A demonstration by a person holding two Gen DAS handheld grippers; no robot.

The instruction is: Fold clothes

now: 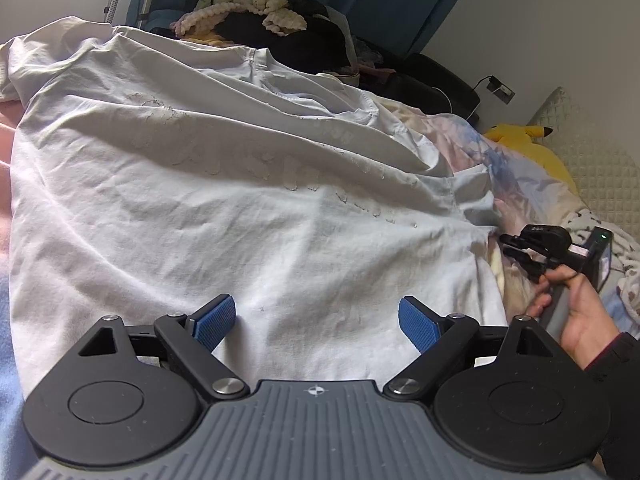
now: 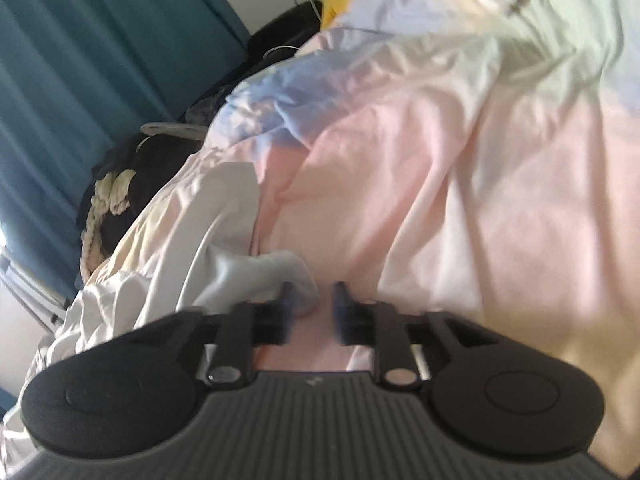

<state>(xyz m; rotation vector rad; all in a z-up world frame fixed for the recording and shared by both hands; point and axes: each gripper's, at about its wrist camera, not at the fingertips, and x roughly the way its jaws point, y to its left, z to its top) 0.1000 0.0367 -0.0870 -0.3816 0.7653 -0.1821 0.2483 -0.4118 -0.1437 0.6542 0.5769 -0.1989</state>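
Pastel bedding (image 2: 460,168) lay under the white T-shirt (image 1: 224,216), spread rumpled and still unfolded. With the left gripper (image 1: 316,322) gaping wide and empty above its hem and the right gripper (image 2: 312,304) partly parted, empty, beside a loose sleeve (image 2: 256,276), the sound approach seemed to be pinching that sleeve edge squarely before folding it inward.

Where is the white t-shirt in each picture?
Left wrist view: the white t-shirt fills the middle, spread on the bed above the open left gripper.
Right wrist view: only its bunched edge shows, lower left, beside the right gripper.
Shared landmark: the blue curtain.
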